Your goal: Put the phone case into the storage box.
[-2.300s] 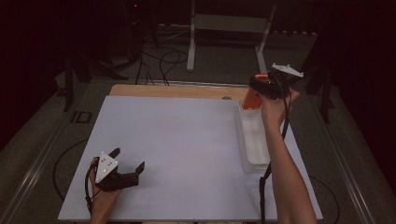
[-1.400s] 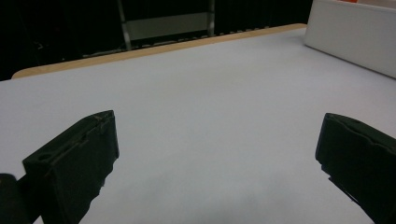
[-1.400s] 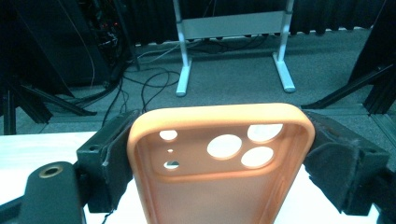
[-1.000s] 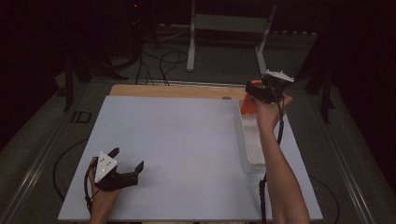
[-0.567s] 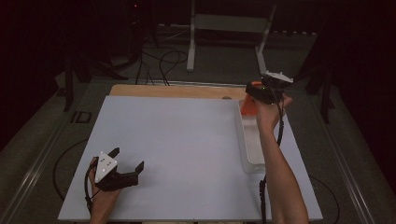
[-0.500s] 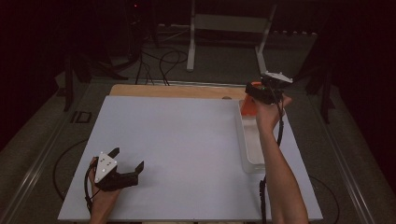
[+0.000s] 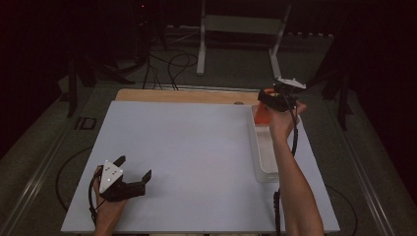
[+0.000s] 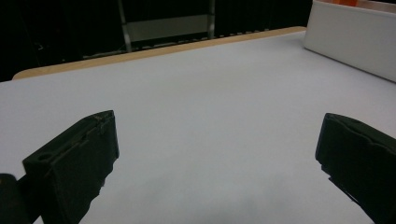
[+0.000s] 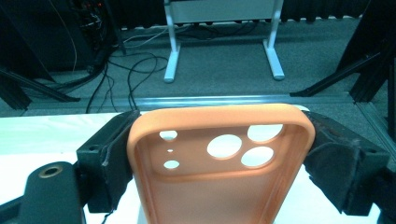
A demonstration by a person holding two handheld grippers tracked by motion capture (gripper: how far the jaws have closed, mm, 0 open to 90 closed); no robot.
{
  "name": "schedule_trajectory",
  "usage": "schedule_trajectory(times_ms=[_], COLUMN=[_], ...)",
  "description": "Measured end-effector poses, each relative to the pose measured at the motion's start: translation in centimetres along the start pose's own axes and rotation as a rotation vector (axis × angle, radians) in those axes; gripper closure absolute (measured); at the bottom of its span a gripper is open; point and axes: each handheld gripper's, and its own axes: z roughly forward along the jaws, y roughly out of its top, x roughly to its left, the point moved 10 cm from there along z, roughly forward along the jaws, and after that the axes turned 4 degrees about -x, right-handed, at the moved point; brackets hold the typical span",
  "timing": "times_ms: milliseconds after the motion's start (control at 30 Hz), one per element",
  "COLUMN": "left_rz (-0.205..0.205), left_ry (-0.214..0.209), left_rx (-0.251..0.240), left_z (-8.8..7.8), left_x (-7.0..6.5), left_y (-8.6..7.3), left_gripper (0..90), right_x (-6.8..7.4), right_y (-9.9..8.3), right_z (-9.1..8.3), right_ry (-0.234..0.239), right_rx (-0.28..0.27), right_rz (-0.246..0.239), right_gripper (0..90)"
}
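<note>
Right claw (image 7: 268, 98) with orange phone case (image 7: 262, 114), slightly farther and lower.

Orange phone case (image 9: 219, 186); white tray (image 7: 265, 162); black jaws.

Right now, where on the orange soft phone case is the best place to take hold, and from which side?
Across its two long side edges, near the camera-cutout end, coming from the open inner face. The orange soft phone case is a thin, hollow shell with raised rims, so its narrow width fits between the jaws. The right gripper already clamps it this way.

Lab: dark curtains, floor cables (image 7: 172, 64), metal stand (image 7: 241, 29), white worktable (image 7: 187, 147).
</note>
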Motion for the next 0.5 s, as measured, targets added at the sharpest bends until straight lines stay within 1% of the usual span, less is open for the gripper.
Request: schedule_trajectory(times_ms=[167, 500], left_rz=[0.001, 0.0], left_ry=[-0.001, 0.001], left_rx=[0.0, -0.002], left_z=[0.0, -0.1], left_x=[0.0, 0.0], left_y=[0.0, 0.0], left_gripper=[0.2, 0.2], right_x=[-0.3, -0.1], right_y=[-0.5, -1.2], right_z=[0.2, 0.6], right_ry=[-0.006, -0.006], right_rx=[0.009, 0.028], right_rz=[0.002, -0.003], right_gripper=[16.2, 16.1])
